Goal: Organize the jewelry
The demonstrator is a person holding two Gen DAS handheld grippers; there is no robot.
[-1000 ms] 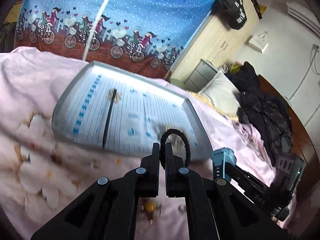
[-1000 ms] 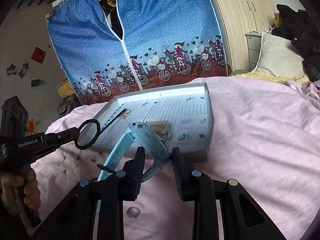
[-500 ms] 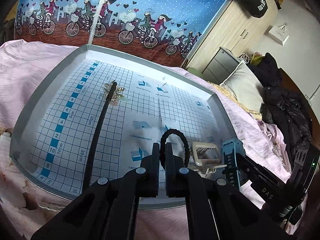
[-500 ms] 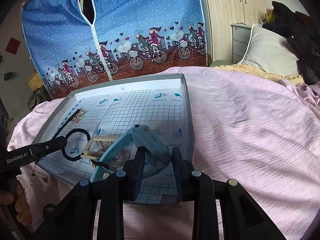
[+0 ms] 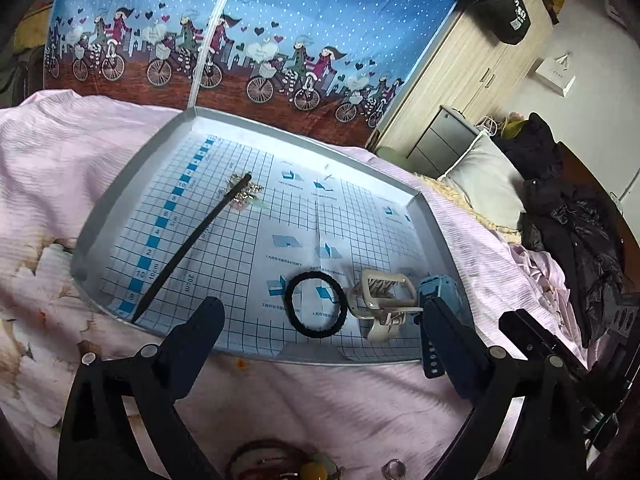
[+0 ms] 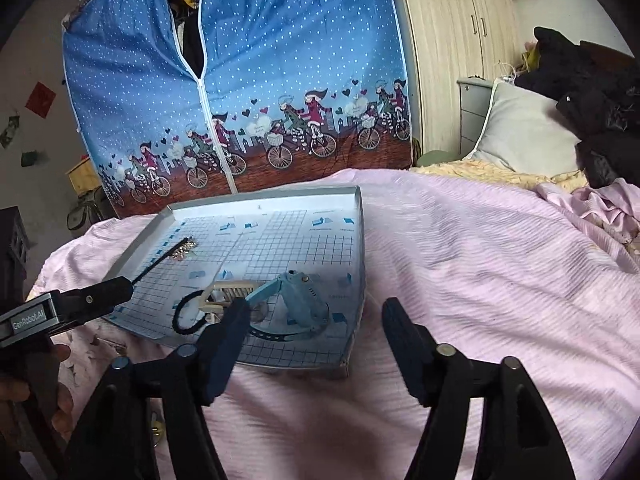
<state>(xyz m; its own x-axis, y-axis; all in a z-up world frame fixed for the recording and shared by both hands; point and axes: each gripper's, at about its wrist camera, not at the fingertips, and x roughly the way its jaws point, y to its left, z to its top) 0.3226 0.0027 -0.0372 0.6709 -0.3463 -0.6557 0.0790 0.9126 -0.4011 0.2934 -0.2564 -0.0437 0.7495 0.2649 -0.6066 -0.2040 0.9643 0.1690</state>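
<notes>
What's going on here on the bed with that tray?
A person holding a gripper in each hand is sorting accessories onto a grey tray on the pink bedspread. Both the left gripper and the right gripper are open and empty. In the tray lie a black hair tie, a cream hair claw, a blue watch and a black hair stick.

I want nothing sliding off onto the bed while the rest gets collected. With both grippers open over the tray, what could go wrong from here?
1. The blue watch lies at the tray's near right corner, its strap by the rim; a nudge from the right gripper could tip it out.
2. The tray sits on soft pink bedding, so pressing on it may tilt it.
3. The hair tie, claw clip and watch are crowded; the left gripper could drag a neighbour.
</notes>
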